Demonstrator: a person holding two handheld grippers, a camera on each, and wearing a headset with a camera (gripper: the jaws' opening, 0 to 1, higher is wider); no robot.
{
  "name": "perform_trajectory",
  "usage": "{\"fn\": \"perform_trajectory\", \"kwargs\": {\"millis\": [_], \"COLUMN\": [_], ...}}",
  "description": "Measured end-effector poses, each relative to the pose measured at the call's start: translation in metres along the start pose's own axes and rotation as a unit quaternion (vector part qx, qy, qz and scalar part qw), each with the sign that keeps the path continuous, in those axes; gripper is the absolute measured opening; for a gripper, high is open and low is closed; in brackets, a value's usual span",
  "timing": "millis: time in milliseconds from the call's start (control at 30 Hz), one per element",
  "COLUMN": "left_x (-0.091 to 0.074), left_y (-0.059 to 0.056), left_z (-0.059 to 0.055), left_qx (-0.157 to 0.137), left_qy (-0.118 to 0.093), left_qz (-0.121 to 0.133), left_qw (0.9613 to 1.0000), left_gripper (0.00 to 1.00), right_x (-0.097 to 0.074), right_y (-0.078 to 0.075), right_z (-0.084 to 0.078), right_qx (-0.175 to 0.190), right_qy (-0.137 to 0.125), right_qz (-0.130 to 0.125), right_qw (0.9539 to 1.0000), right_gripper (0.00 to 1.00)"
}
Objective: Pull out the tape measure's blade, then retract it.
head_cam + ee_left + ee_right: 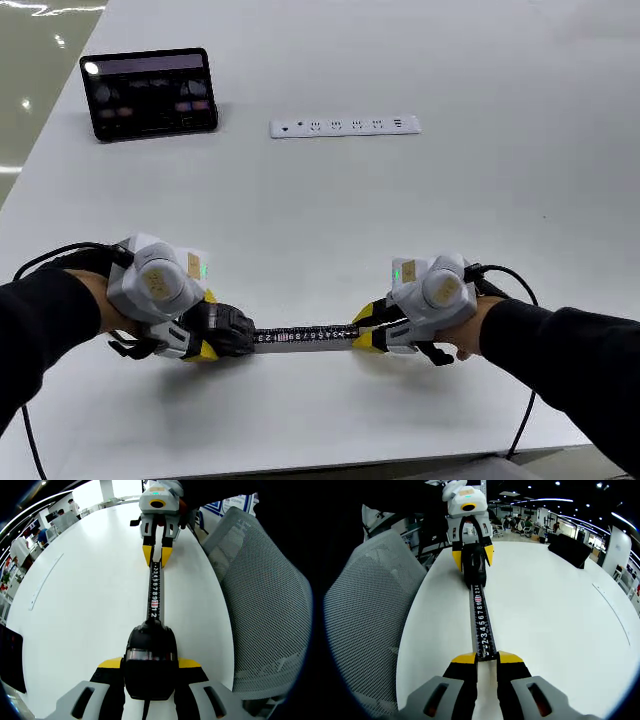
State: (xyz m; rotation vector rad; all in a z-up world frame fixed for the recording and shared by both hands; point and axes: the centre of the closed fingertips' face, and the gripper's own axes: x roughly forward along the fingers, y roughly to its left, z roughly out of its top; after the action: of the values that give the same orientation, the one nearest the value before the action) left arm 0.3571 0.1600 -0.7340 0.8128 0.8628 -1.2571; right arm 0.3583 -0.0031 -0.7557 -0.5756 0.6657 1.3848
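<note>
Black tape measure case (pixel 230 331) sits clamped in our left gripper (pixel 207 324); our right gripper (pixel 363 328) pinches the blade (pixel 305 335) tip, both near the white table's (pixel 330 220) front edge, with open surface ahead.

- Gripping the tape measure case (pixel 232 330) in the left gripper (pixel 207 325), near left, jaws pointing right.
- Pinching the blade (pixel 305 335) by its tip in the right gripper (pixel 365 328), near right, facing left.
- Reaching in with black-sleeved forearms (pixel 40 320).

head: high, looking down | gripper views: low, face-to-face, sharing blade (pixel 155 592)
</note>
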Motion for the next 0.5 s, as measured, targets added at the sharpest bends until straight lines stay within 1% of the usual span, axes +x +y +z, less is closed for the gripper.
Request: {"fn": "perform_trajectory", "kwargs": {"millis": [500], "left_x": [0.000], "left_y": [-0.002], "left_z": [0.001], "left_qx": [0.001], "left_qy": [0.002], "left_qz": [0.000], "left_qw": [1.0000], "left_gripper": [0.34], "right_x": [-0.016], "right_y": [-0.001], "right_z": [-0.018], "right_qx": [0.014], "right_qy": [0.000], "right_qz": [-0.004], "right_qw": [0.9999], "right_gripper": [0.09]}}
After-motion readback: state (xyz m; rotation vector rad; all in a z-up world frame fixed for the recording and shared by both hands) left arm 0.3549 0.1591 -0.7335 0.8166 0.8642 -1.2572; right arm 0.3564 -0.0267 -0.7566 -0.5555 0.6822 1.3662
